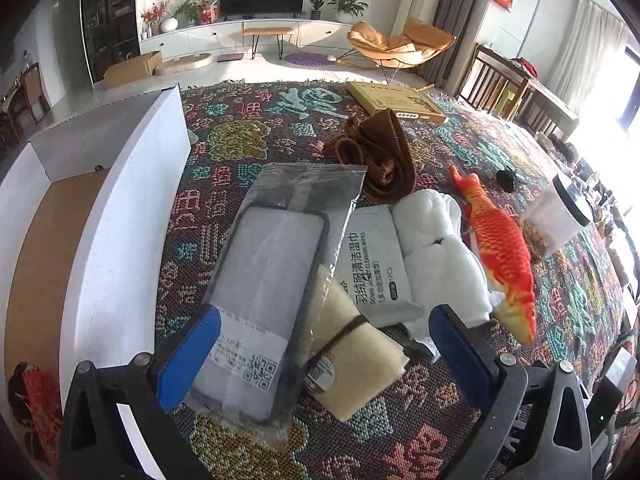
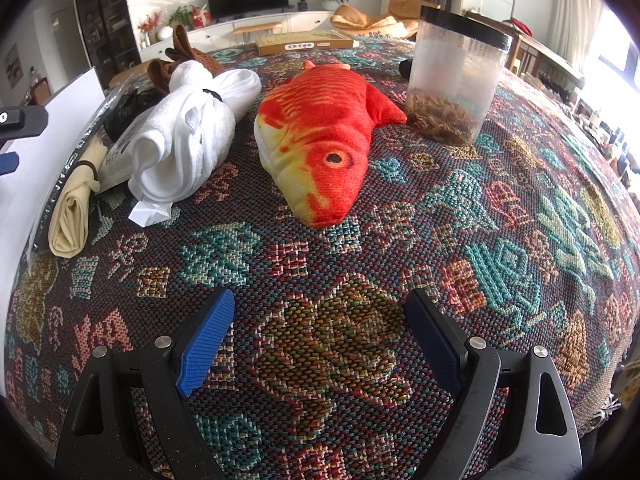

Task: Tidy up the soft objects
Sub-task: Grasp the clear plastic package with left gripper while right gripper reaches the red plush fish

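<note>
My left gripper (image 1: 324,354) is open, its blue pads either side of a clear plastic bag with a grey item (image 1: 264,292) and a rolled cream cloth (image 1: 352,356) tied with a brown band. Beyond lie a wet-wipes pack (image 1: 376,264), a rolled white towel (image 1: 436,252), a red-orange plush fish (image 1: 500,256) and a brown knitted item (image 1: 380,152). My right gripper (image 2: 320,340) is open and empty above the patterned cloth, short of the plush fish (image 2: 320,136). The white towel (image 2: 188,136) and cream cloth (image 2: 74,216) lie to its left.
A white open box (image 1: 120,216) with a brown floor stands at the left; something red lies in its near corner. A clear jar (image 2: 456,72) with a black lid stands behind the fish. A flat cardboard box (image 1: 396,102) lies at the far edge of the patterned tablecloth (image 2: 520,240).
</note>
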The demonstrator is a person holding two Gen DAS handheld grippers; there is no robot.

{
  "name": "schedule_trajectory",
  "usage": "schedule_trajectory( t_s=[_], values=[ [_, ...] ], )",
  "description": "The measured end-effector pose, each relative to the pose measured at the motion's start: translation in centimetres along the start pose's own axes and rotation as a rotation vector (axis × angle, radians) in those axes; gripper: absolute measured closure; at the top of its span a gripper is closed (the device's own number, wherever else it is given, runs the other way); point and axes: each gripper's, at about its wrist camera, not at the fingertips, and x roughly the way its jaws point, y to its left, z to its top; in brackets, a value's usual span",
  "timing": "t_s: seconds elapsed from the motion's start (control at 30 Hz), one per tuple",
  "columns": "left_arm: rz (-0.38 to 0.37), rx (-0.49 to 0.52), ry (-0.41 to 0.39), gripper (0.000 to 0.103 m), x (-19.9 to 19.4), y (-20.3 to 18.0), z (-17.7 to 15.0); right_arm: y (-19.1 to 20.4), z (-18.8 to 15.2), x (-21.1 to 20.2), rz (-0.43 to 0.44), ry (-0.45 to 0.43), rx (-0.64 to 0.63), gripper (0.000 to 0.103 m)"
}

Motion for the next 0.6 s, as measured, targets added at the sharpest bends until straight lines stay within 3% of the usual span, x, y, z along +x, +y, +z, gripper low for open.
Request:
schedule_trajectory(
  t_s=[0.1, 0.17, 0.27, 0.37, 0.47, 0.6],
  values=[
    [0.07, 0.028, 0.022, 0.0, 2.9, 1.1, 1.9, 0.0, 0.0, 0.0, 0.0, 0.0, 0.0, 0.014],
    [0.075, -0.039, 0.046, 0.0, 5.0, 2.6, 2.5, 0.0, 0.0, 0.0, -0.001, 0.0, 0.0, 0.014],
    [0.029, -0.195, 0.078, 0.001, 6.9, 5.6, 2.3, 0.0, 0.0, 0.0, -0.001, -0.001, 0.0, 0.014],
    [-0.044, -0.288, 0.12, 0.001, 7.5, 6.6, 0.7, 0.1, 0.0, 0.0, 0.0, 0.0, 0.001, 0.013],
    [-0.153, -0.298, 0.169, 0.002, 7.0, 5.7, -1.6, 0.3, 0.1, 0.1, -0.001, -0.001, 0.002, 0.013],
    [-0.165, -0.248, 0.166, 0.004, 4.8, 4.6, -4.4, 0.2, 0.1, 0.1, 0.004, 0.001, 0.005, 0.013]
  ],
)
